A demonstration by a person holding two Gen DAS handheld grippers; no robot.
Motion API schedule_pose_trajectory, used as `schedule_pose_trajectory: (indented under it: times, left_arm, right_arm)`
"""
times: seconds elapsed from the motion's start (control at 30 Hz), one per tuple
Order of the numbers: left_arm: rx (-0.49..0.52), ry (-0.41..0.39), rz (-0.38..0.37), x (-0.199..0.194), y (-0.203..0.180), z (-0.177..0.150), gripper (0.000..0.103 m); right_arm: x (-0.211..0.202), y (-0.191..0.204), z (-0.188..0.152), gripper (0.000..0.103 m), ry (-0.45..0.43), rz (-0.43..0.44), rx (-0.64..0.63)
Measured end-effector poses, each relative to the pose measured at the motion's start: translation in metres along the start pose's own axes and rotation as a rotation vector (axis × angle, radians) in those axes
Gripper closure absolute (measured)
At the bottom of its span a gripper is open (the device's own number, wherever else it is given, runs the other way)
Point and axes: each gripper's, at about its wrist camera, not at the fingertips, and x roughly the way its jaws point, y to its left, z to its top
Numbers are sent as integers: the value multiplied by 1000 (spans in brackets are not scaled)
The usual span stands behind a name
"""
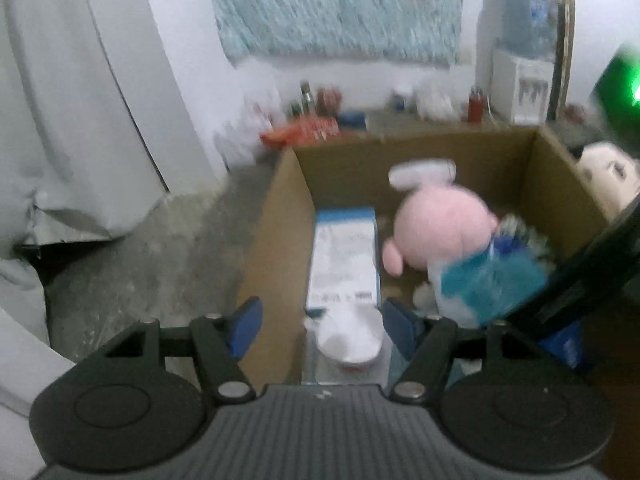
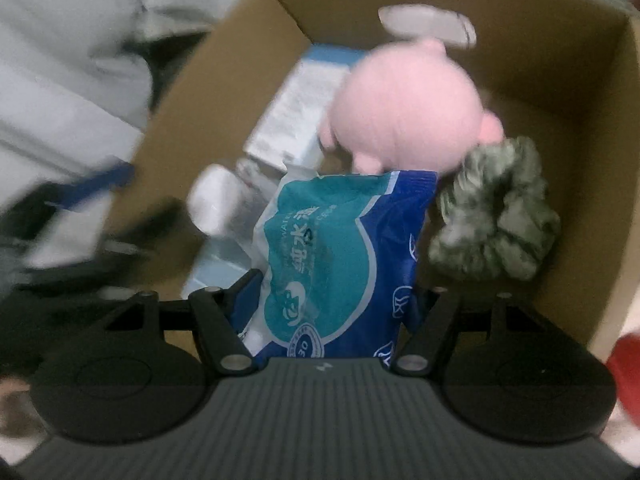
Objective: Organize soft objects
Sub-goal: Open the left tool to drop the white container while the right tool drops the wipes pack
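The wet-wipes pack (image 2: 340, 264) is gripped between the right fingers (image 2: 248, 300) above the cardboard box (image 2: 500, 64); release comes next. The left gripper (image 1: 320, 320) is held open.

Box (image 2: 592, 128): plain brown cardboard. Plush (image 2: 404, 108): pale pink, unpatterned, with a white piece at its top. Wipes pack (image 2: 344, 248): royal blue with a teal panel, white edging and pale lettering. Scrunchie (image 2: 496, 216): mottled green and grey. Carton (image 1: 344, 260): white face with grey print, light blue border. Wall cloth (image 1: 340, 8): light blue, flecked white. Floor (image 1: 152, 248): grey, speckled. Left tool (image 1: 320, 320): black with blue pads.
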Motion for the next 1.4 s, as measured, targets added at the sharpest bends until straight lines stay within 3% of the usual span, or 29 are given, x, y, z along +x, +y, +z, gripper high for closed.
schedule_pose_trajectory:
  times: [0.07,0.17,0.2,0.33,0.43,0.57,0.67,0.73,0.83,0.9,1.0,1.1,1.27,1.4]
  left_arm:
    - [-34,-14,-29,-12,6,6,35]
    - [-73,-21,-60,-20,11,5,35]
    - [-81,-27,-55,-23,10,5,35]
    - [-66,-33,-72,-28,7,3,35]
    - [-49,-31,-82,-33,2,-3,35]
    - [-52,-47,-90,-40,3,-12,35]
    - [-79,-71,-95,-46,8,-15,35]
    - [-94,-84,-95,-49,13,-16,35]
    - [-119,-105,-90,-53,21,-21,36]
    - [-134,-142,-77,-57,24,-26,36]
    - [-122,-144,-66,-58,25,-30,36]
    - [-105,-131,-65,-57,23,-33,36]
    - [-109,-113,-75,-55,21,-37,36]
    - [-97,-100,-66,-56,19,-41,36]
  right_arm:
    - [6,7,-1,34,21,-71,-1]
    - [18,2,3,26,84,-34,126]
    - [22,2,4,24,111,-39,111]
    - [14,18,5,24,117,-95,5]
    - [-8,33,2,25,63,-142,-57]
    - [-39,56,4,26,-30,-238,-235]
    - [-45,63,3,36,-20,-236,-318]
    - [-36,66,6,44,5,-217,-360]
    - [-5,76,5,46,-11,-194,-443]
    - [19,78,5,49,4,-248,-514]
    - [33,72,5,51,83,-326,-507]
    - [28,67,5,55,106,-386,-518]
    - [19,48,8,55,122,-388,-407]
    - [22,42,2,53,158,-410,-407]
